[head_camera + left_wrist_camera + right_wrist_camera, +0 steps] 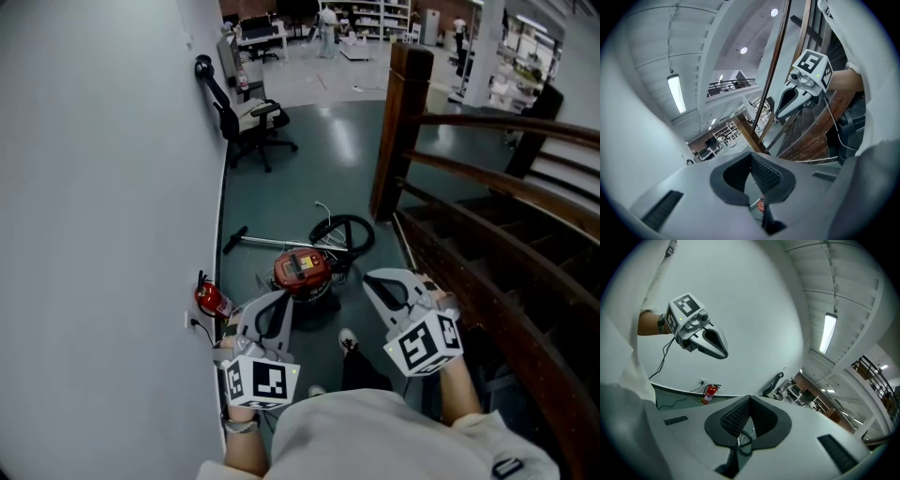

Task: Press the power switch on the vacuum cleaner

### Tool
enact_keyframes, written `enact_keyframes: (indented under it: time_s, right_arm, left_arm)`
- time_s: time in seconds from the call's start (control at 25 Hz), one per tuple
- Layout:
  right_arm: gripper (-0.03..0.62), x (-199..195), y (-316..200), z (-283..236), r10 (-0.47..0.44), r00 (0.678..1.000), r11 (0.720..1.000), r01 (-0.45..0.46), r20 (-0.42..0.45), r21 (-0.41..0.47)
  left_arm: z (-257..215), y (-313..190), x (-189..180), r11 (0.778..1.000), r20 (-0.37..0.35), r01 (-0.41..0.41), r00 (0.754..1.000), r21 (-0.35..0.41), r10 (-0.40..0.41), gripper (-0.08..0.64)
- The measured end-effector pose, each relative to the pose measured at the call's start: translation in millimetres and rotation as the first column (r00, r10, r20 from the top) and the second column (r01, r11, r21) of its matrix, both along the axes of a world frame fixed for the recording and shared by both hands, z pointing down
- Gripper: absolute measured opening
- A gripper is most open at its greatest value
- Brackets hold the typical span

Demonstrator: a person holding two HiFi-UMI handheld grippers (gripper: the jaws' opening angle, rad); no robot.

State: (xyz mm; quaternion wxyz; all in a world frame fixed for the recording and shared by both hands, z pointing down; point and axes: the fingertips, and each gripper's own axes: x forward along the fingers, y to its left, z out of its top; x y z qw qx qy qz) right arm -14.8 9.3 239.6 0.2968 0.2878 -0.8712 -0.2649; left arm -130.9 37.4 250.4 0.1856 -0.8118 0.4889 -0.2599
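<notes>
Vacuum cleaner [302, 270]: on the floor [328, 169], centre frame. Left claw [279, 300] and right claw [379, 281]: we hold both closed, empty, clear of it. Pressed or not, we cannot tell.

One vacuum cleaner [302, 270], one fire extinguisher [210, 300], two grippers [277, 298] [375, 279]

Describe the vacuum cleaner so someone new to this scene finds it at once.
Start at the dark floor between the long grey wall and the wooden stair post. Near its middle sits the vacuum cleaner, a squat canister. Its red lid and the black hose coiled behind it set it apart from the smaller red fire extinguisher against the wall.
</notes>
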Motion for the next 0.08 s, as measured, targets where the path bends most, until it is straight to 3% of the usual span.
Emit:
enact_keyframes:
  time_s: [0.08]
  right_arm:
    - [0.028, 0.5, 1.1, 1.6, -0.002, 1.0, 1.0, 0.002, -0.003, -0.003]
  left_arm:
    - [1.1, 1.2, 0.8, 1.0, -0.001, 0.001, 1.0, -0.002, -0.001, 0.002]
